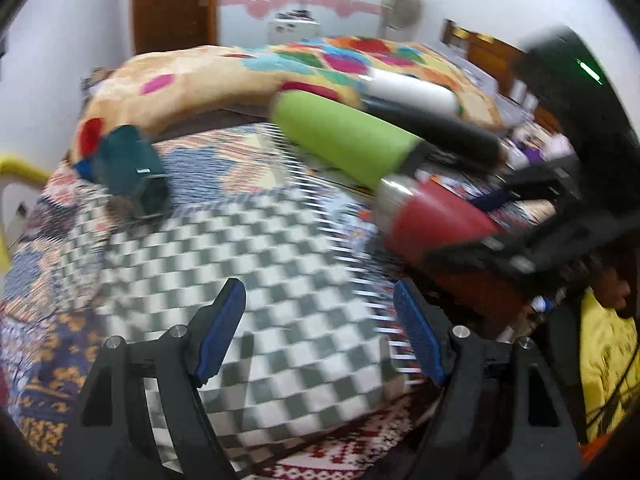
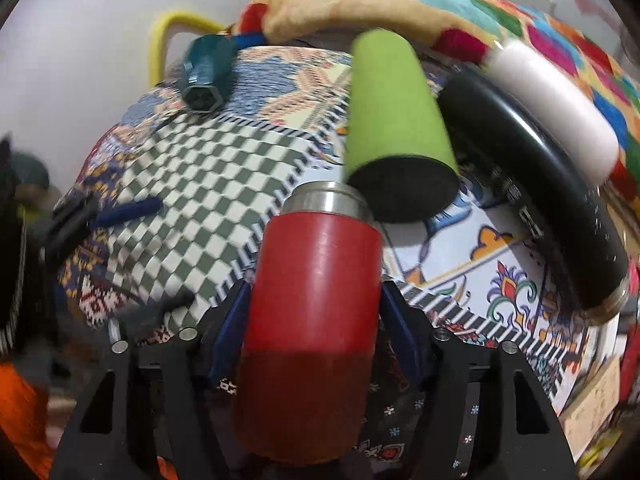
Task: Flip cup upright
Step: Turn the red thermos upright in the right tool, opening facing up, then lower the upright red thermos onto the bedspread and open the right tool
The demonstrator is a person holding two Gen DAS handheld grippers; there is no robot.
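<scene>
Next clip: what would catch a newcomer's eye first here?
The red metal cup with a steel rim fills the right wrist view, clamped between the right gripper jaws. Just beyond it lie a lime-green cone-shaped cup and a long black flask. The left gripper hangs open over the checkered cloth.

The checkered cloth [image 1: 248, 248] on the bed lies bare in front of the left tool [image 1: 320, 332], so there is room to pass. To the right, the green cup [image 2: 394, 120], black cup [image 2: 532, 192] and white cup [image 2: 556, 108] lie close together. The teal cup [image 2: 206, 76] lies well apart at the far left.
</scene>
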